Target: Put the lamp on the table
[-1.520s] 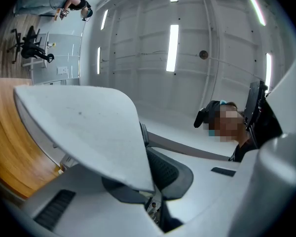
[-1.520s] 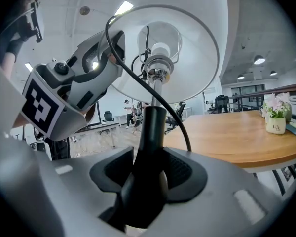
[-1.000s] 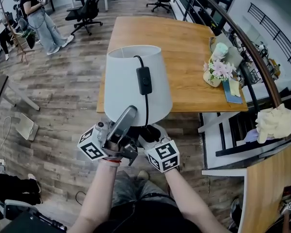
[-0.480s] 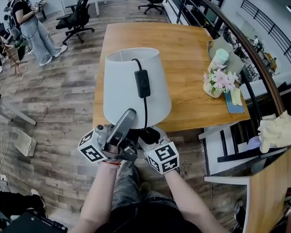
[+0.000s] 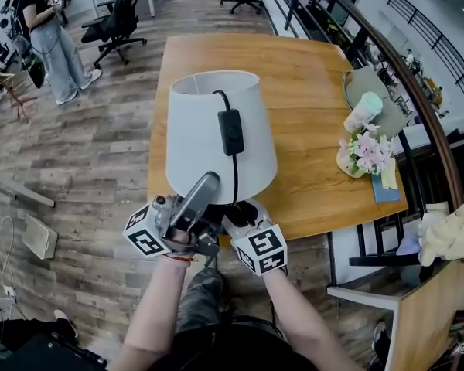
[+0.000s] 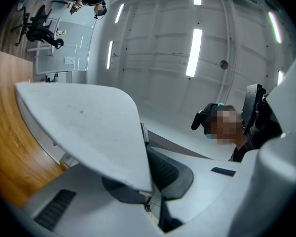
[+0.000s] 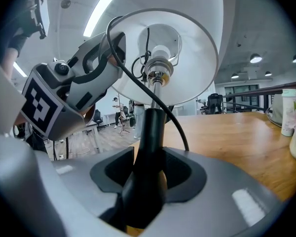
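**Right gripper** [image 7: 148,168]: clenched on the black stem [image 7: 151,127] of the lamp [image 5: 216,141], both jaws pressed against it low down.

**Left gripper** [image 6: 149,184]: pinched onto the lower rim of the white shade [image 5: 187,122], with one jaw outside the shade wall and the other inside it.

**Lamp:** held up off every surface between the two grippers, with the shade tipped away from the person. The bulb [image 7: 159,57] shows inside the shade. A black cord [image 5: 234,178] runs down the outside of the shade, carrying an inline switch [image 5: 231,130].

**Position:** from the head view, the shade overlaps the near left part of the wooden table [image 5: 301,68]. The lamp's foot is hidden behind the grippers.

**On the table, far right side, well apart from the lamp:**
- a vase of pink flowers [image 5: 366,153]
- a pale bottle [image 5: 363,112] lying on a grey tray [image 5: 383,83]
- a blue booklet [image 5: 386,185]

**Surroundings:**
- plank floor [image 5: 85,153]
- black office chairs [image 5: 116,18]
- a person standing [image 5: 50,33] at far left
- a dark railing [image 5: 406,76] along the right
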A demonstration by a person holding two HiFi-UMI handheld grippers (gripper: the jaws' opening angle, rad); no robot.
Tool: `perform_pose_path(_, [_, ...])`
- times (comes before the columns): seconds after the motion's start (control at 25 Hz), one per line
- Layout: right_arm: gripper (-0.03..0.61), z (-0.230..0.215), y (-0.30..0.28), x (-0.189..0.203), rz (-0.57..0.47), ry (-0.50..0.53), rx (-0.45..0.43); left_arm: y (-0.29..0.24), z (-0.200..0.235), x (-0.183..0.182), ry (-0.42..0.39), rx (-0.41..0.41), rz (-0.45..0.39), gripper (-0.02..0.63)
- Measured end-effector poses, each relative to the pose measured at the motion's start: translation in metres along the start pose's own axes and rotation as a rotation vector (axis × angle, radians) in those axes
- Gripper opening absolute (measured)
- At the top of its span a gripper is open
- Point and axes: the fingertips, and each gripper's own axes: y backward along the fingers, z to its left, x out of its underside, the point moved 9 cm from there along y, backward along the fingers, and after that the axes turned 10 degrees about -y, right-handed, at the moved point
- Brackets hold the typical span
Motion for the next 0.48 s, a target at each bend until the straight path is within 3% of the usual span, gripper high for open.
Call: perform_pose_path(0.48, [0.183,-0.045,-0.065,-0.022,-0.011,-0.022,0.054,-0.021,0.084,-0.023,0.056,0.005,0.033,0.002])
